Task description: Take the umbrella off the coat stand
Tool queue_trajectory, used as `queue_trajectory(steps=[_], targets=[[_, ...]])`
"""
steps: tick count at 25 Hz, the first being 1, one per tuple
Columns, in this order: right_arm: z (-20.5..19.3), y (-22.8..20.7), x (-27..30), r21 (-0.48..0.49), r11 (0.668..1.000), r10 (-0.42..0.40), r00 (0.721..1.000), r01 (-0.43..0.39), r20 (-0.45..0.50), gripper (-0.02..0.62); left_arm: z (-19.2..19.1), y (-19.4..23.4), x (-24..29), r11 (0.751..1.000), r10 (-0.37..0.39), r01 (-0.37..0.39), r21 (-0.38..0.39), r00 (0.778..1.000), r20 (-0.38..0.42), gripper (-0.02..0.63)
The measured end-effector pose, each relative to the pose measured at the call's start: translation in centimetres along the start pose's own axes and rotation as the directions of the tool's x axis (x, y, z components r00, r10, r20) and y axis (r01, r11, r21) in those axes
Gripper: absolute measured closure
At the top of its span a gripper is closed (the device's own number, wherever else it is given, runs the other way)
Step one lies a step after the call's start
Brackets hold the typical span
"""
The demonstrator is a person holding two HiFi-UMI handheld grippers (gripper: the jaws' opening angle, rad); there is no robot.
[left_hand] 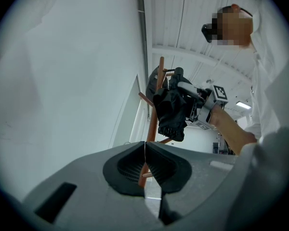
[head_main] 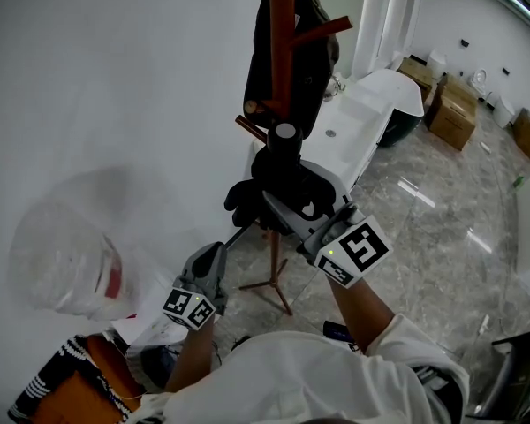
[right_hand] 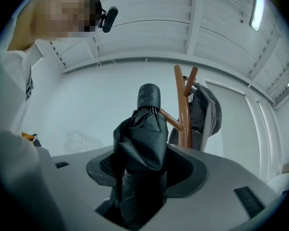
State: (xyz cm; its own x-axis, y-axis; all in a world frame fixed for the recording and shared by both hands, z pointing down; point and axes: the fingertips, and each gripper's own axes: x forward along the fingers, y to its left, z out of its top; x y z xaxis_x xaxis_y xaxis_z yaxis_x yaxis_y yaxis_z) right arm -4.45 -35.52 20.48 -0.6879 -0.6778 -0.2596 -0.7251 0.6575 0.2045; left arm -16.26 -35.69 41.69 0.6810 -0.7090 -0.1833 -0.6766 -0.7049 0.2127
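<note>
A folded black umbrella (head_main: 283, 184) stands upright in my right gripper (head_main: 293, 212), whose jaws are closed around its bundled cloth. In the right gripper view the umbrella (right_hand: 142, 153) fills the gap between the pads, its rounded cap on top. The red-brown coat stand (head_main: 281, 42) rises just behind it, apart from the umbrella, with a dark bag (head_main: 314, 56) hanging on it. My left gripper (head_main: 214, 263) hangs lower left, shut and empty; its pads (left_hand: 130, 165) meet in the left gripper view, which looks up at the stand (left_hand: 154, 114) and the held umbrella (left_hand: 171, 112).
A white wall lies at the left. A white tub-like fixture (head_main: 371, 113) stands behind the stand, with cardboard boxes (head_main: 455, 109) beyond. The stand's legs (head_main: 269, 285) spread on the marble floor. A clear plastic bag (head_main: 66, 254) lies by the wall.
</note>
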Motion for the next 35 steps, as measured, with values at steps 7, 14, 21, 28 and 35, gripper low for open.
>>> queue_trajectory(steps=[7,14,21,28,35], targets=[[0.7,0.5,-0.3,-0.004,1.000,0.012,1.000,-0.012,0.005,0.348,0.3,0.1,-0.4,1.000,0.013,-0.013,-0.003,1.000,0.018,0.589],[2.4,1.4,-1.4,-0.042,0.999,0.025,0.999,-0.023,0.027,0.348,0.9,-0.8,-0.4,1.000,0.004,-0.004,0.002,0.999,0.034,0.589],[2.9,1.7,-4.0,-0.019,1.000,0.011,1.000,-0.011,0.025,0.348,1.1,-2.4,-0.5,1.000,-0.014,0.014,0.001,1.000,0.026,0.589],[2.2,2.8,-7.7,0.005,1.000,0.009,1.000,-0.009,-0.005,0.348,1.2,-3.5,0.0,1.000,-0.028,0.028,-0.003,0.999,0.031,0.589],[0.3,3.2,-12.2,0.019,0.999,-0.046,0.997,0.047,-0.065,0.348,0.7,-5.6,0.6,0.998,-0.060,0.060,-0.010,0.998,0.015,0.589]])
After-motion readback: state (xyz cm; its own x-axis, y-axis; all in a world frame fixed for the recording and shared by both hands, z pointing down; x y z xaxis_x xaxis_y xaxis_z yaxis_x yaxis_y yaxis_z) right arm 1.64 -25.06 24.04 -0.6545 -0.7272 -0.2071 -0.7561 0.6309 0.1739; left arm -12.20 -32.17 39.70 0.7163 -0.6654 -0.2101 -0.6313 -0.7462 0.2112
